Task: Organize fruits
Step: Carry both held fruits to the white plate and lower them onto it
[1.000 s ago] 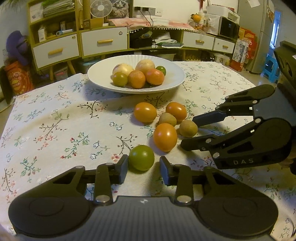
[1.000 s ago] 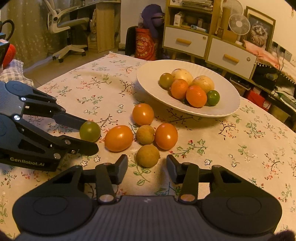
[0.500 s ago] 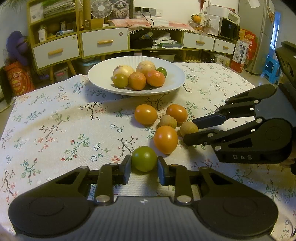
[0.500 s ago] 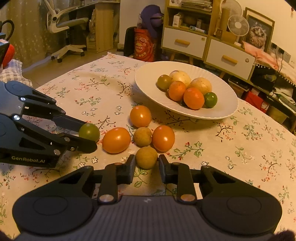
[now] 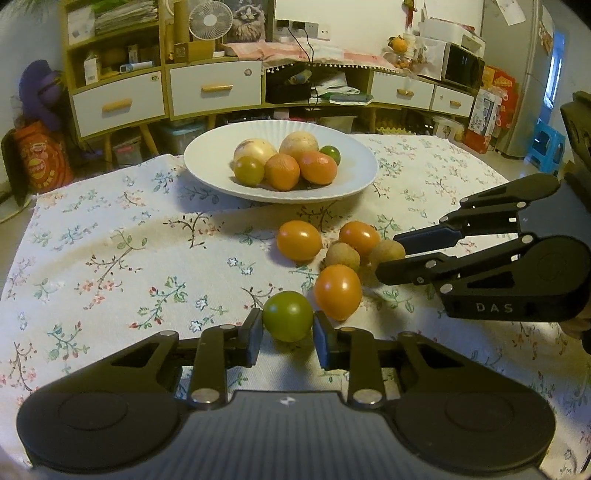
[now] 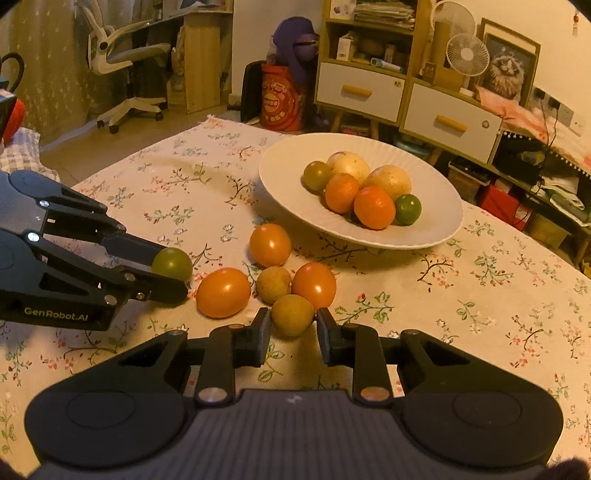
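My left gripper (image 5: 288, 338) is shut on a green tomato (image 5: 287, 320), low over the floral cloth. It shows from the side in the right wrist view (image 6: 172, 263). My right gripper (image 6: 293, 330) is shut on a brown round fruit (image 6: 293, 315), also seen in the left wrist view (image 5: 388, 251). Three orange tomatoes (image 5: 337, 291) (image 5: 299, 240) (image 5: 359, 236) and another brown fruit (image 5: 342, 256) lie loose between the grippers. A white plate (image 5: 343, 188) behind them holds several fruits.
The table's far edge lies just behind the plate. Beyond it stand wooden drawer cabinets (image 5: 214, 88), a fan (image 5: 210, 18) and an office chair (image 6: 125, 62). A blue stool (image 5: 550, 144) stands at the right.
Both grippers moved forward and closed: the left on the green tomato, the right on the brown fruit. Both fruits now sit slightly raised between the fingers.
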The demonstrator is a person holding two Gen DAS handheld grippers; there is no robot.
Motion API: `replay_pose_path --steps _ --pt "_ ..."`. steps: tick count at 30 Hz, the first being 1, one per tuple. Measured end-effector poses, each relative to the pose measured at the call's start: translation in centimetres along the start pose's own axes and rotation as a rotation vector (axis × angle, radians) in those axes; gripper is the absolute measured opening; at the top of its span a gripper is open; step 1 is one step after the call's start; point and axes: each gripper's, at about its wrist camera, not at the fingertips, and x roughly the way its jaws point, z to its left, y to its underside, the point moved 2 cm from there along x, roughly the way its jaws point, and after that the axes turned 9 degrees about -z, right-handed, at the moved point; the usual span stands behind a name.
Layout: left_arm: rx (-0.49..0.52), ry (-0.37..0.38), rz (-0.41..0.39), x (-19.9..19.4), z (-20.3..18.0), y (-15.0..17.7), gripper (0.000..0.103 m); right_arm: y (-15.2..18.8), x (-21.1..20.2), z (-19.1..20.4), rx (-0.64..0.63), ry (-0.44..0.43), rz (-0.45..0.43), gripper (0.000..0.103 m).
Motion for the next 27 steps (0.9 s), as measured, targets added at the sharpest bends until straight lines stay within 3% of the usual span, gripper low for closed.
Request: replay_pose_path --steps 15,27 --pt "-0.041 -0.026 -0.066 0.2 0.2 -3.7 0.017 -2.6 -0.6 -1.4 0.033 0.036 -0.077 0.024" --pt "-0.048 -0.046 -0.093 3.4 -1.0 -6.9 0.017 -4.7 0.9 -4.3 0.092 0.107 -0.11 0.024"
